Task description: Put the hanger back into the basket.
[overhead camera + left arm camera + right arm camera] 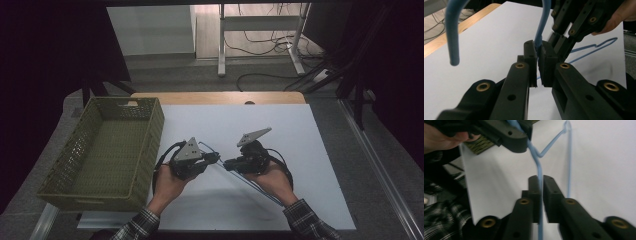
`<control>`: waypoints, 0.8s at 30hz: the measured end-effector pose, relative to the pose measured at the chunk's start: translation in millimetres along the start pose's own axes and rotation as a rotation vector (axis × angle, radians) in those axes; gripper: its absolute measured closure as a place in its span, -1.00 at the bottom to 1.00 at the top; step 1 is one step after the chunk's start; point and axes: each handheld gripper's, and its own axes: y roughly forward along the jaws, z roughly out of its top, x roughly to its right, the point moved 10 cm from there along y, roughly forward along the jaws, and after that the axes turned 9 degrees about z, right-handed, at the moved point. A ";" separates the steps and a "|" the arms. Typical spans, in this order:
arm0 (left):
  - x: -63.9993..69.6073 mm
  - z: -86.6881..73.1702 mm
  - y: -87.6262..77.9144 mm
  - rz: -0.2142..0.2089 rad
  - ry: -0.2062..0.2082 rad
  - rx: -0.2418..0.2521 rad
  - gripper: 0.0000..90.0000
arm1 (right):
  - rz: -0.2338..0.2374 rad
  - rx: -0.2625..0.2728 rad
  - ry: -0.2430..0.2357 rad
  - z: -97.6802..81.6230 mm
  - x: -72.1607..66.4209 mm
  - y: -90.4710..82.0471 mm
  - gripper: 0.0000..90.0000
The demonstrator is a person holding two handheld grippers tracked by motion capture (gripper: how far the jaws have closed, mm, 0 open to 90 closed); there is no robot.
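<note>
Over the middle of the white sheet (310,165) that covers the table, I have a thin blue wire hanger (247,182) pinched between both tools, lifted clear of the surface. My left gripper (538,62) is clamped on the wire near the base of the hook, whose curved end rises past the jaws and bends over to the left in the left gripper view; that grip, I judge, keeps the hook end from swinging. My right gripper (540,195) is closed on another stretch of the same wire, just beside the left one, and in the right gripper view the wire runs straight up between its jaws toward a kink where my other tool is holding on. Holding at two close points seems meant to steady something so light and springy, since one pinch alone would let it pivot. From the high view the hanger's long lower bar slants down toward my right sleeve (310,222). An olive-green woven basket (145,150) sits empty at the left edge of the sheet, near my left hand (170,185), so it looks a likely destination, though I cannot be sure.
</note>
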 end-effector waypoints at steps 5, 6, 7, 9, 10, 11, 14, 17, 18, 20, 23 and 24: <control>-1.6 5.6 1.8 0.038 -0.014 -0.047 0.91 | -0.114 -0.010 -0.048 3.9 -0.5 -12.0 0.58; -1.8 5.9 2.4 0.046 -0.007 -0.057 0.91 | -0.141 -0.015 -0.064 4.6 -2.3 -13.3 0.55; -1.8 5.9 2.4 0.046 -0.007 -0.057 0.91 | -0.167 -0.018 -0.075 5.0 -1.8 -13.8 0.55; -0.5 7.9 6.1 0.054 -0.016 -0.082 0.91 | -0.206 -0.045 -0.093 3.6 -0.8 -12.1 0.55; 1.2 10.1 7.9 0.043 -0.038 -0.087 0.91 | -0.212 -0.052 -0.094 2.8 -0.1 -10.2 0.56; 1.2 10.1 7.9 0.043 -0.038 -0.087 0.91 | -0.216 -0.058 -0.090 1.8 0.2 -8.6 0.57; 4.4 11.7 10.5 0.027 -0.051 -0.098 0.90 | -0.224 -0.070 -0.100 -2.0 2.1 -3.9 0.87; 4.0 10.4 8.9 0.002 -0.052 -0.104 0.87 | -0.188 -0.067 -0.085 -3.8 -0.5 -1.9 0.93; 2.7 10.4 7.2 0.000 -0.051 -0.098 0.85 | -0.196 -0.061 -0.094 -3.8 -0.2 -2.5 0.94; -0.9 8.5 2.3 -0.003 -0.052 -0.104 0.58 | -0.155 -0.055 -0.081 -4.3 -1.7 -3.6 0.94; -7.7 2.0 -7.5 -0.013 -0.049 -0.130 0.33 | -0.112 -0.040 -0.066 -4.7 -3.7 -8.0 0.94; -9.4 -0.1 -11.0 -0.017 -0.048 -0.135 0.22 | -0.092 -0.035 -0.061 -4.9 -5.2 -10.6 0.94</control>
